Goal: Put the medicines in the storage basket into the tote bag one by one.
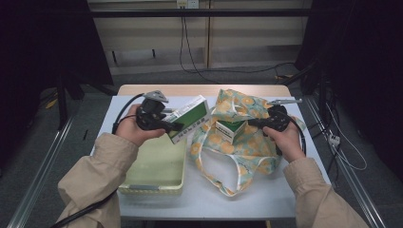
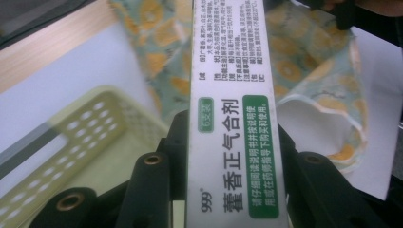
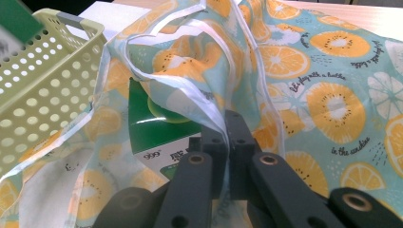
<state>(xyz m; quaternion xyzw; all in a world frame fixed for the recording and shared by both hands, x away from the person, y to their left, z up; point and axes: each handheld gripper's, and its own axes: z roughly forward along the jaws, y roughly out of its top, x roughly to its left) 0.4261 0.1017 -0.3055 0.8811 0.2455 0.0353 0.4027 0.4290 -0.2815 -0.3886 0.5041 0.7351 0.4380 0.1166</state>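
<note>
Medicine box (image 1: 189,119), green and white, sat clamped between the jaws of my left hand-held gripper (image 1: 172,126), held above the far end of the pale green basket (image 1: 157,164), just beside the bag. My right hand-held gripper (image 1: 252,123) was clenched on the white rim of the orange-print fabric bag (image 1: 247,142). Second green box (image 1: 229,130) sat in the bag's mouth on the bench (image 1: 266,194).
</note>
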